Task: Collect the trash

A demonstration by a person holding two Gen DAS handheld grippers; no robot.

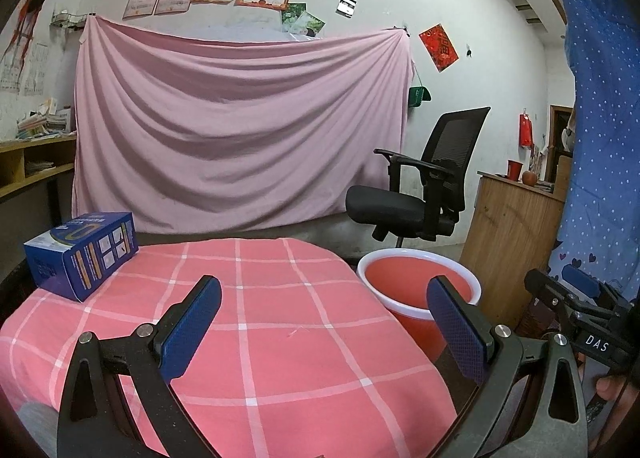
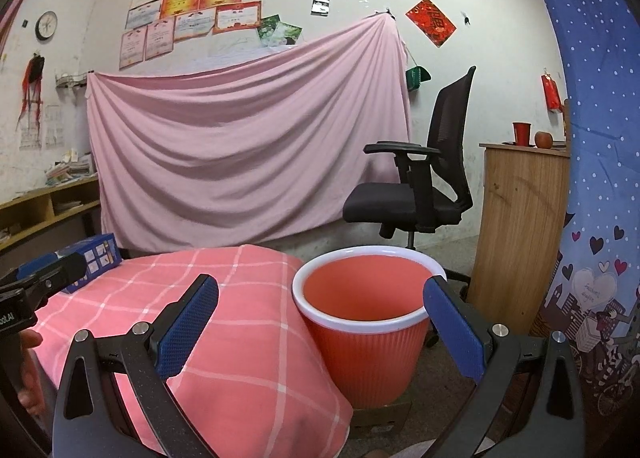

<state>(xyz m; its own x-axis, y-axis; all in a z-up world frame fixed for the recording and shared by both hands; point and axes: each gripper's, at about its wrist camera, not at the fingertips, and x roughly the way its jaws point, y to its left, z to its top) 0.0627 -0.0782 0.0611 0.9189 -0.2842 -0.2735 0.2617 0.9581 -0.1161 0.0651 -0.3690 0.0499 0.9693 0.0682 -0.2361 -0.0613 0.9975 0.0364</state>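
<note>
The blue box [image 1: 82,254], the only likely piece of trash, lies at the left middle of the left wrist view on the far left corner of the desk [image 1: 280,318] under its pink checked cloth, its long axis running from lower left to upper right. It sits ahead and left of the left tool [image 1: 324,322], which looks the nearer one. The orange bin [image 2: 360,322] stands low at the desk's right edge, between the fingers of the right tool [image 2: 320,322]. Both tools hover level, spread wide and empty.
</note>
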